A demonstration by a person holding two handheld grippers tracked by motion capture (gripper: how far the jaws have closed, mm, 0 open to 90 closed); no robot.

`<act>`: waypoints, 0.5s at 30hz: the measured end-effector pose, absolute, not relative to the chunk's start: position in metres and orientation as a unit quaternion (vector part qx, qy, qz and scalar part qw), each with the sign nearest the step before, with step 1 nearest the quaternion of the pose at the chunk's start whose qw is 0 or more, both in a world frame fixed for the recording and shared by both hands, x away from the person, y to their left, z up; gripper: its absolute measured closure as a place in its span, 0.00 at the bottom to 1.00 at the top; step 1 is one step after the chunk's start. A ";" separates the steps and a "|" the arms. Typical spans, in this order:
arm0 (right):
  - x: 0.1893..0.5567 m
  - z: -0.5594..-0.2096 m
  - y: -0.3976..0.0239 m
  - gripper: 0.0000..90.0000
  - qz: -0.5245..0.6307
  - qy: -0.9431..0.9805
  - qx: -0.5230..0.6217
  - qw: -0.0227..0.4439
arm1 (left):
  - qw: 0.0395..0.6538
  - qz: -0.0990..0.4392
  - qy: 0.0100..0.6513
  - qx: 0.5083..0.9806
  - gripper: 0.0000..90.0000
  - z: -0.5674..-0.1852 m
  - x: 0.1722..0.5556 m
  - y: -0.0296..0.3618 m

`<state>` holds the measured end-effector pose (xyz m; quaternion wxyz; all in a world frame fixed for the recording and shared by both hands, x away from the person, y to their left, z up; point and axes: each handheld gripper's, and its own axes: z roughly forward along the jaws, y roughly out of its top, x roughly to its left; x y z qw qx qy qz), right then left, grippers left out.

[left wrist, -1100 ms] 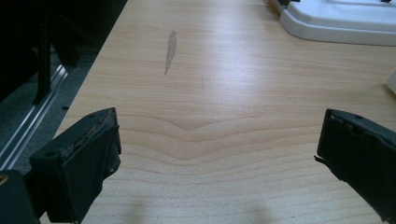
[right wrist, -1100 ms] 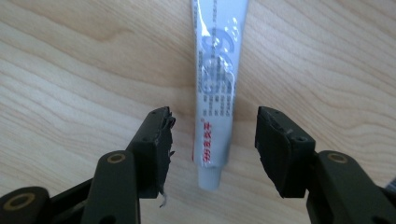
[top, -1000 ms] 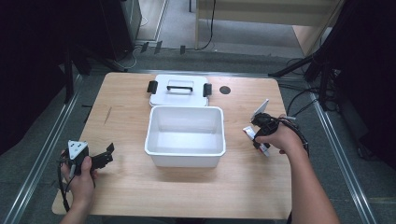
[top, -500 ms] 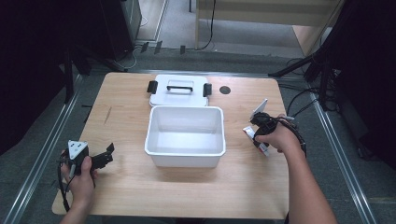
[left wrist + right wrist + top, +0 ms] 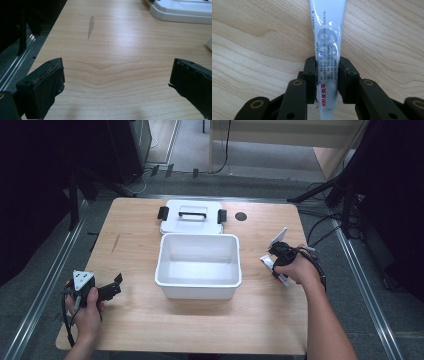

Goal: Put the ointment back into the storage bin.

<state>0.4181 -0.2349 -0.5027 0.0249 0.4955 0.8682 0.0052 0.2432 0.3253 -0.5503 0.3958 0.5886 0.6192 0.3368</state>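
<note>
The right gripper point(image 5: 327, 72) has its two black jaws closed tight on a white tube point(image 5: 328, 45) printed with red and grey lettering; the pads press its two sides near the lower end, and the tube runs forward from the jaws over bare wood. In the high view the right gripper point(image 5: 276, 256) sits in the person's right hand point(image 5: 295, 268) above the table point(image 5: 140, 235), with the tube point(image 5: 278, 238) sticking up and away from it. Just beside this gripper, toward the table's middle, stands an open white bin point(image 5: 198, 265), apart from the tube. Past the bin's far wall lies its white lid point(image 5: 192, 216) with a handle and two black latches, and near that a small dark round hole point(image 5: 241, 216) in the tabletop.

The left gripper point(image 5: 116, 80) is spread wide with nothing between its jaws. Ahead of it is wood with a grey smear point(image 5: 90, 23), and farther off the lid's edge point(image 5: 180, 11). In the high view the left gripper point(image 5: 111, 287) lies low by the table's near left corner, held by the left hand point(image 5: 85, 312), well apart from the bin.
</note>
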 end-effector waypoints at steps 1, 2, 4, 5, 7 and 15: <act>0.418 -0.503 -0.235 0.80 0.006 0.868 0.495 0.025 | 0.396 0.337 0.619 0.589 0.00 -0.550 0.243 0.325; 0.418 -0.502 -0.236 0.80 0.005 0.867 0.497 0.026 | 0.396 0.337 0.619 0.589 0.00 -0.550 0.243 0.325; 0.419 -0.500 -0.237 0.80 0.011 0.862 0.506 0.021 | 0.396 0.337 0.619 0.589 0.00 -0.550 0.243 0.325; 0.419 -0.498 -0.238 0.80 0.016 0.862 0.507 0.018 | 0.396 0.337 0.619 0.589 0.00 -0.550 0.243 0.325; 0.418 -0.494 -0.238 0.80 0.021 0.861 0.508 0.015 | 0.396 0.337 0.619 0.589 0.00 -0.550 0.243 0.325; 0.416 -0.465 -0.231 0.80 0.041 0.859 0.510 0.012 | 0.397 0.336 0.620 0.588 0.00 -0.550 0.243 0.326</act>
